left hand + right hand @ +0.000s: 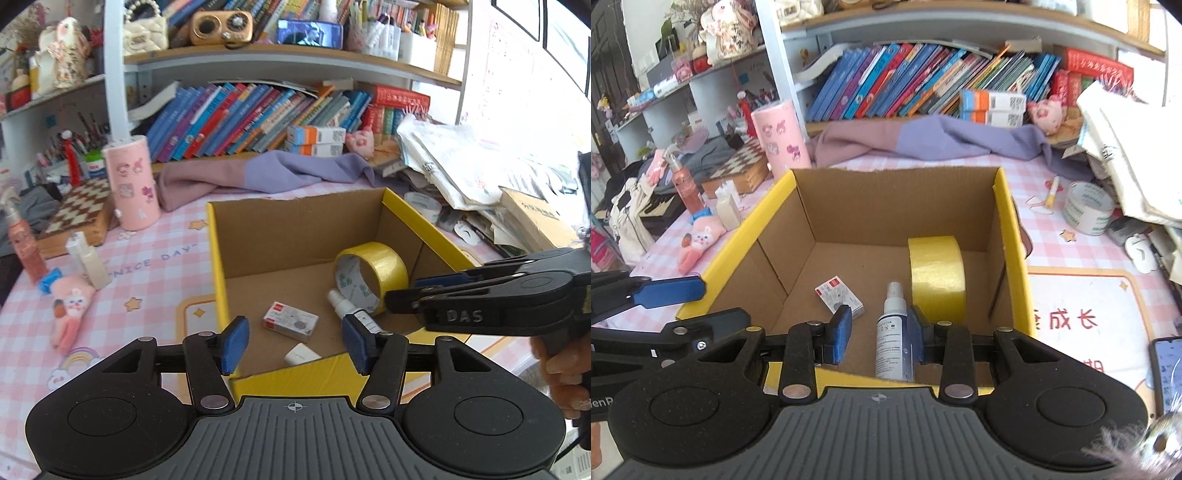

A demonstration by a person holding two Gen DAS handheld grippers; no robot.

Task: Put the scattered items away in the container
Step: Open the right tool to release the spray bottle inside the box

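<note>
Left wrist view: the left gripper (pixel 293 341) hangs over the near wall of the yellow cardboard box (pixel 218 273), its blue pads spread apart with nothing between them. Inside the box, a small white block (pixel 302 354) lies just beyond the gap at about 12 o'clock from the fingers, a small printed carton (pixel 290 320) lies flat a little farther in, and a white spray bottle (pixel 349 308) lies at 1 o'clock, its body passing behind the right-hand pad. A roll of yellow tape (pixel 371 277) stands on edge at 1 o'clock, against the box's right side. The right gripper (pixel 443 290) enters from 3 o'clock, side-on above the box rim, held by a hand (pixel 565 369). Outside, a pink plush toy (pixel 72 314) lies on the checked tablecloth (pixel 159 273) at 10 o'clock. Right wrist view: the right gripper (pixel 877 334) has its pads a narrow gap apart; the spray bottle (pixel 894 332) sits in that gap, touching the right-hand pad, clear of the left-hand one, so whether it is clamped cannot be told. The tape roll (pixel 936 277) stands at 1 o'clock, the carton (pixel 838 297) at 11 o'clock. A clear tape roll (pixel 1087 208) lies outside at 2 o'clock.
</note>
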